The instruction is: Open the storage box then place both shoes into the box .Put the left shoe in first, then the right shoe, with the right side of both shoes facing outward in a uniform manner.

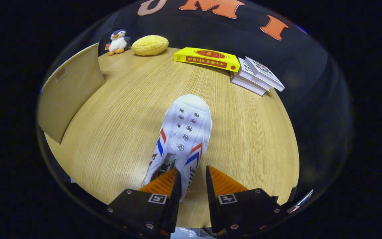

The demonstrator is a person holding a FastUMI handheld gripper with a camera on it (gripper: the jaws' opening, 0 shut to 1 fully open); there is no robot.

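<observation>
Gripper view: the gripper (192, 172) has its fingers spread a little around one side wall of the white canvas shoe (181, 139) at its opening; whether they press it is unclear. The shoe's toe points away over the wooden table (118, 132), toward a yellow book (207, 58).

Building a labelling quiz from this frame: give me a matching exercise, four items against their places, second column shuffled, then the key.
Items:
1. white shoe
2. penguin plush
3. yellow book
4. storage box panel

Places:
A. far edge of the table, beside the yellow cushion
B. standing along the table's side, left of the shoe
C. its heel end between the gripper fingers, toe pointing away
D. lying flat, touching a stack of white books

Pairs: 1-C, 2-A, 3-D, 4-B

The gripper is open; its fingers straddle one side of the shoe's collar without both pressing on it.
</observation>
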